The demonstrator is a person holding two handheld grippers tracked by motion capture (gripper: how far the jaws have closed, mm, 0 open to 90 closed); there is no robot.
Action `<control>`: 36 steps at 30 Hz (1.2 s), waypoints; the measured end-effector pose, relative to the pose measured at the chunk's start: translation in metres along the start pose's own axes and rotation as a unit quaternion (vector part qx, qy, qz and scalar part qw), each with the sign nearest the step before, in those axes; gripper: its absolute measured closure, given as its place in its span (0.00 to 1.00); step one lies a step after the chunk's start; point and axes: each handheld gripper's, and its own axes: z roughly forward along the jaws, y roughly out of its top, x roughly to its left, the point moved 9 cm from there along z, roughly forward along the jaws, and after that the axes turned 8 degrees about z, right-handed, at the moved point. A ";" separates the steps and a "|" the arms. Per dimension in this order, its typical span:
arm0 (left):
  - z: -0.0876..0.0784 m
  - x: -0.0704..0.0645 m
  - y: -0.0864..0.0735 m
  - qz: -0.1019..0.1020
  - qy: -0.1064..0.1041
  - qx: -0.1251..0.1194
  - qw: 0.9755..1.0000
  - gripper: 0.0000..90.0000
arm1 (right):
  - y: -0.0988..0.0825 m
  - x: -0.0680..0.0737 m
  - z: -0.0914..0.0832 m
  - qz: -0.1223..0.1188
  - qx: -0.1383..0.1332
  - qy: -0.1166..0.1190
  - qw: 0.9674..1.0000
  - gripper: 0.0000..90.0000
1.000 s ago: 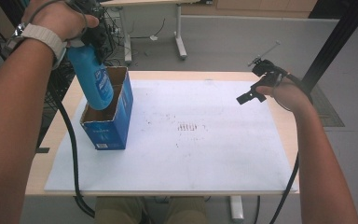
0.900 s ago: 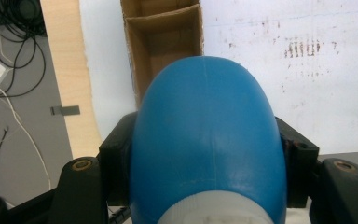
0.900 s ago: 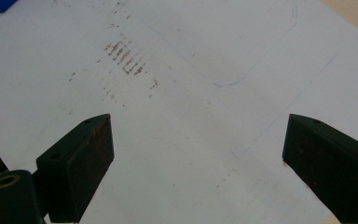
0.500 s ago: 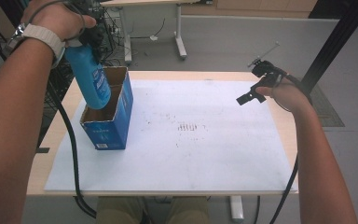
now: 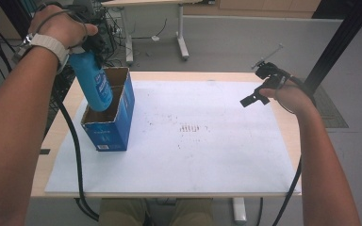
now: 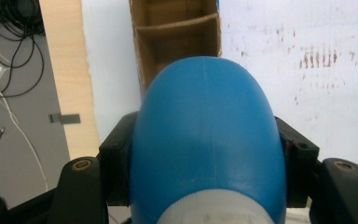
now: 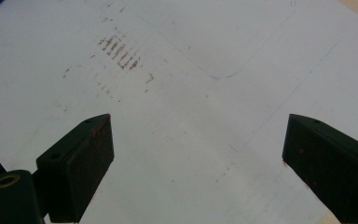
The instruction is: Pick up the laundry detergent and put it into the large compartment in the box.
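A blue plastic bottle [image 5: 96, 84] hangs tilted with its lower end inside the near compartment of an open blue cardboard box [image 5: 115, 129] at the table's left. My left gripper [image 5: 92, 49] is shut on the bottle's upper part. In the left gripper view the bottle [image 6: 205, 140] sits clamped between both black pads [image 6: 116, 154], and the box's brown divided interior [image 6: 177, 42] lies just past it. My right gripper [image 5: 257, 84] hovers over the right side of the white mat, open. In the right gripper view its fingers [image 7: 81, 163] stand wide apart with nothing between them.
A white mat [image 5: 193, 155] with brown smudges at its middle covers most of the wooden table [image 5: 59, 136]. A black cable [image 5: 78, 165] trails down from the left hand across the table's left front. Another desk's legs [image 5: 184, 44] stand on the floor behind.
The left hand has sunk a little with the bottle, so its lower end reaches deeper into the box. The right hand has kept still.
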 end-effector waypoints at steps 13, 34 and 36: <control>0.017 0.005 0.005 -0.004 0.002 0.001 1.000 0.41 | -0.001 -0.001 0.006 0.000 0.001 0.001 1.000 0.10; 0.057 0.009 0.014 0.000 0.004 0.016 1.000 0.41 | -0.002 -0.005 0.009 0.008 0.006 0.001 1.000 0.10; 0.059 0.008 0.015 0.002 0.006 0.017 1.000 0.41 | -0.002 -0.004 0.009 0.010 0.007 0.001 1.000 0.10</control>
